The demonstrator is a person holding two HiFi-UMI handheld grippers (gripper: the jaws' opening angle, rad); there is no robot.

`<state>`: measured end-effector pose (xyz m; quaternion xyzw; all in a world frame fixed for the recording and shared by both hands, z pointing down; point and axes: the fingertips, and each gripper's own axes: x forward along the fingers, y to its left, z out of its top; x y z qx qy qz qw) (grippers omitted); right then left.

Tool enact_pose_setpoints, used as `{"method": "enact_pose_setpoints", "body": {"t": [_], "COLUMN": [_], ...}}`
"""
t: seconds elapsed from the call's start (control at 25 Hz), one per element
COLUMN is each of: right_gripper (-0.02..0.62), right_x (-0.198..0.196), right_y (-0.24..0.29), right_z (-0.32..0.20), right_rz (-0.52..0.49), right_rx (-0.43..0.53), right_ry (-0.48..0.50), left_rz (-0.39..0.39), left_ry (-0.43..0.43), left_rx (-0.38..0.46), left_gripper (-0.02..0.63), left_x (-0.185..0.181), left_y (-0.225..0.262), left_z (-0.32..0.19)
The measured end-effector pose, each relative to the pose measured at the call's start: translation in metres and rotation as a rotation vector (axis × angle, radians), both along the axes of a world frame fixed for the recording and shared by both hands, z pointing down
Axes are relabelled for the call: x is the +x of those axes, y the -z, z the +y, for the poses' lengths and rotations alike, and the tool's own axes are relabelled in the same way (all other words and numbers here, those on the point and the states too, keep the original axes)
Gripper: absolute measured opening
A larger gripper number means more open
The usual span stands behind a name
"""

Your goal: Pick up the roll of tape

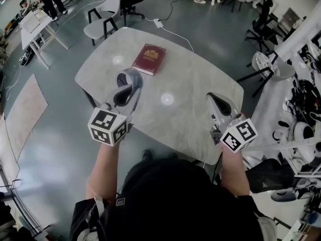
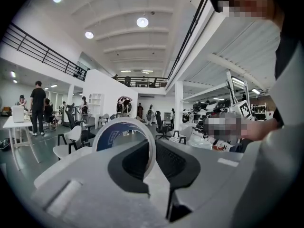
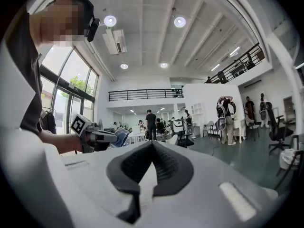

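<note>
Left hand-held gripper (image 1: pixel 127 86): forearm stretched forward, held about level, jaws narrowed and pinching the wall of the roll of tape (image 2: pixel 124 137), which stands on edge above the worktop (image 1: pixel 193 87) near its left edge.

Right hand-held gripper (image 3: pixel 152 147): forearm forward, level, over the near right corner, jaws closed together on nothing.

Red book (image 1: pixel 149 58): flat, near the far edge.

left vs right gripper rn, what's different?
The left gripper is clamped on the roll of tape; the right gripper holds nothing, its jaws together. In the head view the left gripper reaches further over the table, near the red book; the right gripper sits by the table's near edge. Both carry a marker cube.
</note>
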<state>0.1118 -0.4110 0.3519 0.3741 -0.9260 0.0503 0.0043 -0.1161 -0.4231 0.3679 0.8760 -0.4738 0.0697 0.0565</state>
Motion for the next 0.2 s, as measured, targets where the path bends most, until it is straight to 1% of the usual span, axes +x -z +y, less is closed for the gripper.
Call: {"method": "enact_pose_setpoints", "body": {"t": [0.2], "right_gripper": [0.000], "right_x": [-0.0022], "right_y": [-0.0016], "right_z": [0.0009], "right_rz": [0.006], "right_rx": [0.001], "right_ry": [0.006], "left_rz": [0.006], "left_ry": [0.002], "left_rx": [0.007], "left_gripper": [0.052], "left_x": [-0.0012], "left_y": [-0.0007], "left_z": [-0.0012]}}
